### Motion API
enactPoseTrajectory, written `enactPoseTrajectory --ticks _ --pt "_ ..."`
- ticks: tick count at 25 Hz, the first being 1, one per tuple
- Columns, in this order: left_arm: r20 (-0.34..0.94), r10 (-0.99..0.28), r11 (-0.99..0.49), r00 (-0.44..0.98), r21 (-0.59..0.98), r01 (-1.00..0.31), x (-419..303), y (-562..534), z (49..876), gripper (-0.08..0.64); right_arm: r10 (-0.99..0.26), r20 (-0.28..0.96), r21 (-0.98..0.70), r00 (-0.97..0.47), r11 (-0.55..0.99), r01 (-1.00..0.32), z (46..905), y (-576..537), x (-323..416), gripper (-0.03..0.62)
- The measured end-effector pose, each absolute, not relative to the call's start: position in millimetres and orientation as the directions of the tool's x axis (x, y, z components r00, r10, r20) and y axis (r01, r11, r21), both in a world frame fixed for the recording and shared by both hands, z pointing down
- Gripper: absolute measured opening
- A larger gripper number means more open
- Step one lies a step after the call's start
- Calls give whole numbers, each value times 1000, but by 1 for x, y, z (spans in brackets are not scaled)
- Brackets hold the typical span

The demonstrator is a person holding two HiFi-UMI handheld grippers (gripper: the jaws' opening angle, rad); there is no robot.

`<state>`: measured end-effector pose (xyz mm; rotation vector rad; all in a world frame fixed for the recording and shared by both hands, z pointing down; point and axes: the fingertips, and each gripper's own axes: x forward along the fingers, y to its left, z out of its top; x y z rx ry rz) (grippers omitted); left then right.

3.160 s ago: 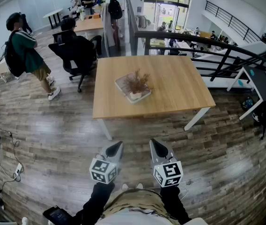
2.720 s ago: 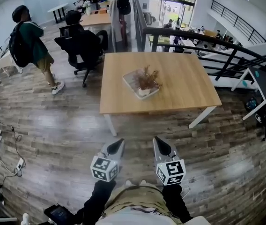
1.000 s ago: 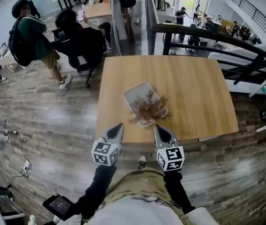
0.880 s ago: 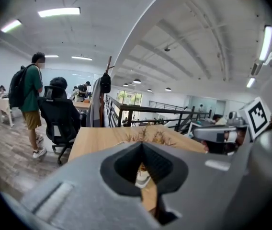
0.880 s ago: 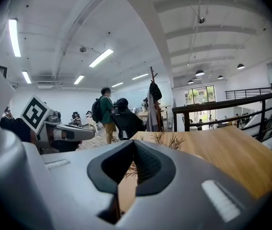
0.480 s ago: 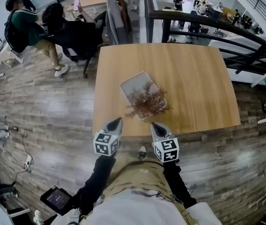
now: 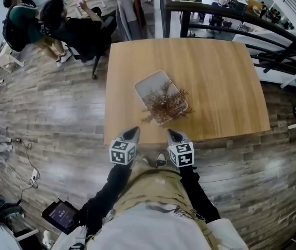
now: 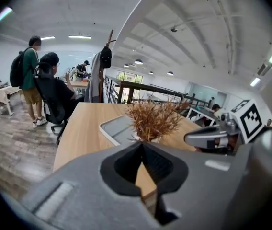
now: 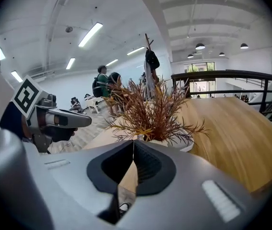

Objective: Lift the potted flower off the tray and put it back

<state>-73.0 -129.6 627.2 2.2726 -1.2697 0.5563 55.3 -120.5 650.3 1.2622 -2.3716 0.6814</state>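
**Head view: both tongs shut at the table's near edge, flower not yet lifted**

Head view has the wooden table (image 7: 216,87) filling its middle, and I stand at the near edge. On the table lies the pale rectangular tray (image 7: 150,83), set at a slant. The potted flower (image 7: 164,104), a bush of dry brown sprigs in a small white pot, stands on the tray's near end. My left gripper (image 7: 133,133) and right gripper (image 7: 173,135) hang side by side just short of the table edge, pointing at the plant. Each has its jaws pressed together with nothing between them.

I judge that the lift has not begun. Three things could go wrong from here:
- Going in with closed jaws would shove the pot or tray instead of gripping it.
- The sprigs spread wide over the pot, so I might pinch brittle stems rather than the pot wall and snap them.
- A light pot caught off-centre could tip.
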Motion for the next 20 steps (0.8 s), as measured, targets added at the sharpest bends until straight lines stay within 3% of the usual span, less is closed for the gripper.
enactPoseTrajectory --ticks 3,10,20 --pt "594 -643 -447 483 221 -867 -74 -125 645 0 -660 552 -231 -510 467 -854 666 -125 55 19" --pt "636 -614 -419 468 240 -876 -76 -134 674 0 -646 587 -232 -487 442 -866 697 -142 52 111" --pt "630 -625 -423 460 221 -879 -89 -170 699 0 -668 573 -191 -475 455 -870 747 -177 50 318"
